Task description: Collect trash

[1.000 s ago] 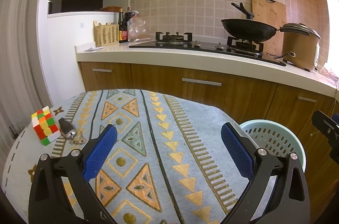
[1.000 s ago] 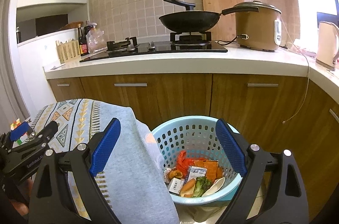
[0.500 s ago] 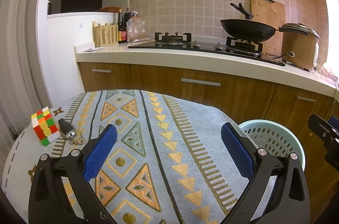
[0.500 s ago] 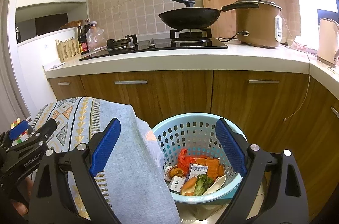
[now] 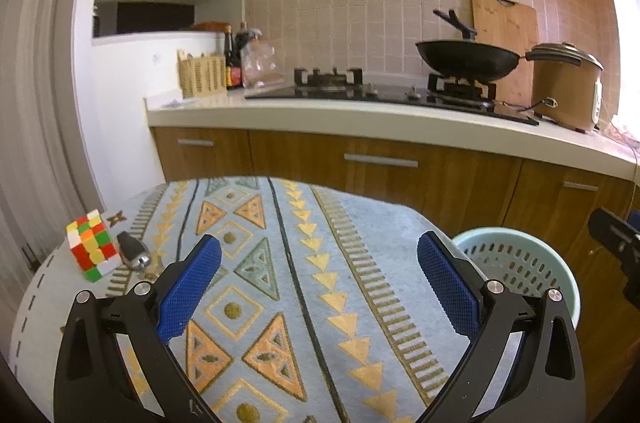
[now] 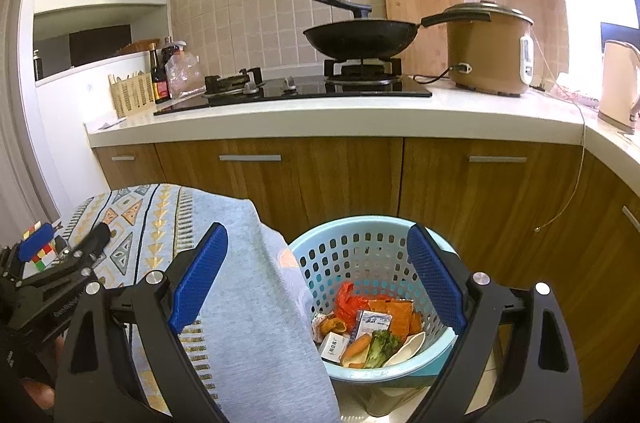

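Both the left gripper (image 5: 318, 277) and right gripper (image 6: 316, 273) hang with jaws apart and empty, while the trash (image 6: 366, 329), light, soft wrappers and scraps best pinched by an edge, lies in the basket (image 6: 362, 229) beside the bench (image 5: 280, 263).

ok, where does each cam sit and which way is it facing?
Left wrist: on the left gripper above the table, facing the counter; own open blue fingers show, right gripper at the right edge.
Right wrist: on the right gripper above the basket of trash, facing the counter; own open fingers show, left gripper at the left.
Shared: table, cube, basket, wok, cooker.
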